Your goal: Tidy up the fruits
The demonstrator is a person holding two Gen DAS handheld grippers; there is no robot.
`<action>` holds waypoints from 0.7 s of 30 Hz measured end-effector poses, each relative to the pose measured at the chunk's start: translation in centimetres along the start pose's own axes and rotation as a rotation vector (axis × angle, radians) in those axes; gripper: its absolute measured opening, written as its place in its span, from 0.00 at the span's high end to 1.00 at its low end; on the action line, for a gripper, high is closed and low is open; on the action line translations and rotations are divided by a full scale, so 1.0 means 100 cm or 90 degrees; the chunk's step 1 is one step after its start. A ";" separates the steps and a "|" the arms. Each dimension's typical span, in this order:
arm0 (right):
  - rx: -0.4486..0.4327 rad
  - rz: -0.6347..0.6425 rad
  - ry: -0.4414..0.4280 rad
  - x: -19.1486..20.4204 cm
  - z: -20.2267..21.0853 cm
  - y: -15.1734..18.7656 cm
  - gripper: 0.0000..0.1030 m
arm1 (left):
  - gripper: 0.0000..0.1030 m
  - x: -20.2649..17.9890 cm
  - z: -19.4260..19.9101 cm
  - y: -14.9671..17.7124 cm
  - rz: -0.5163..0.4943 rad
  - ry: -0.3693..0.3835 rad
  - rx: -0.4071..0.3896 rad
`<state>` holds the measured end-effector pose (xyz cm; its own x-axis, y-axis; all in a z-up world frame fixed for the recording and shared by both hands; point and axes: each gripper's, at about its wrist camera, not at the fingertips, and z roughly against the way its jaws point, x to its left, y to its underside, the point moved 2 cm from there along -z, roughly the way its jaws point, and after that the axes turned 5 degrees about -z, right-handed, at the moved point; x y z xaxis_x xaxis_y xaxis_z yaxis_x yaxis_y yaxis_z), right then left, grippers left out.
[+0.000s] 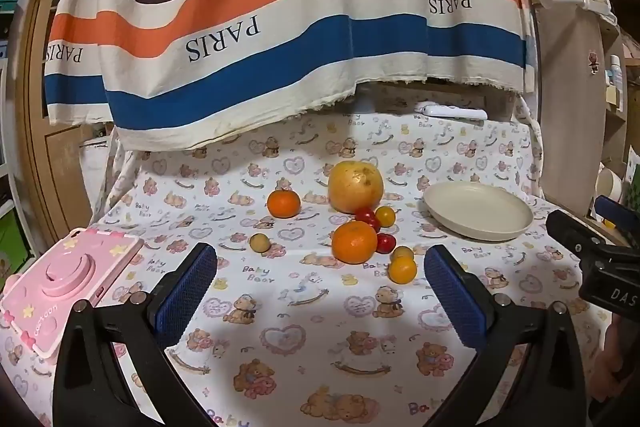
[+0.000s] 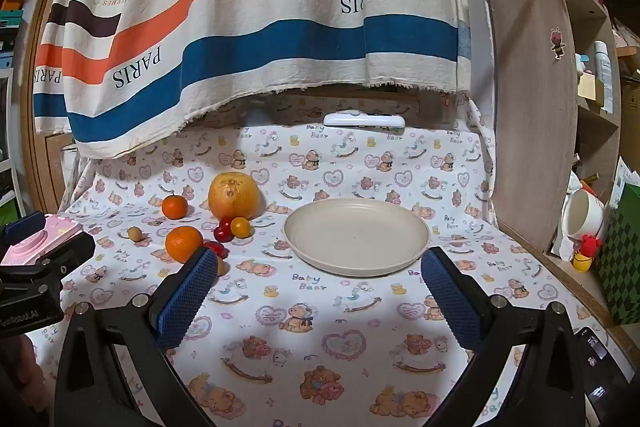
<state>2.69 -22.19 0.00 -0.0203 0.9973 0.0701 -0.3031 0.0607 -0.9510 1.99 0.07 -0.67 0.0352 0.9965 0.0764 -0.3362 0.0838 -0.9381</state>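
Both grippers are held just above the bear-print tablecloth (image 1: pixel 288 339), and nothing is grasped. The left gripper (image 1: pixel 320 291) is seen with its blue-padded jaws spread wide, only bare cloth lying between them, and the fruit is waiting ahead of it. The right gripper (image 2: pixel 316 295) is likewise fully released, its jaws parted in front of the near rim of the beige plate (image 2: pixel 356 239), which is shown with nothing on it. To the left of the plate the fruit is gathered on the cloth: a large yellow grapefruit (image 1: pixel 355 186) is set farthest back, with a small tangerine (image 1: pixel 283 203) to its left, apart from it. A larger tangerine (image 1: pixel 354 242) is placed nearer, and red cherry tomatoes (image 1: pixel 367 217) and a yellow cherry tomato (image 1: pixel 385 216) are tucked between it and the grapefruit. Another red tomato (image 1: pixel 385 243) is pressed against the larger tangerine's right side. Two small yellow-orange fruits (image 1: pixel 402 265) are found closest to the left gripper's right pad. A little brownish round fruit (image 1: pixel 260 242) is left alone on the left. A pink toy camera case (image 1: pixel 68 303) is seen at the table's left edge. A striped cloth (image 1: pixel 280 27) is hung behind, with a white remote (image 2: pixel 364 119) lying beneath it.
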 end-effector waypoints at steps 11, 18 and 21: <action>0.001 0.002 -0.001 0.001 -0.001 0.000 0.01 | 0.00 -0.002 0.002 0.000 -0.011 -0.008 -0.013; 0.000 0.002 -0.003 0.002 0.000 0.001 0.01 | 0.00 -0.004 0.002 0.000 -0.012 -0.006 -0.009; 0.002 0.003 -0.006 0.000 0.000 0.000 0.01 | 0.00 -0.005 0.000 0.002 -0.009 -0.009 -0.004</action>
<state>2.67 -22.18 0.02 -0.0302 0.9972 0.0680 -0.3059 0.0555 -0.9505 1.95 -0.43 -0.86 0.0263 0.9952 0.0945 -0.3294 0.0979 -0.9391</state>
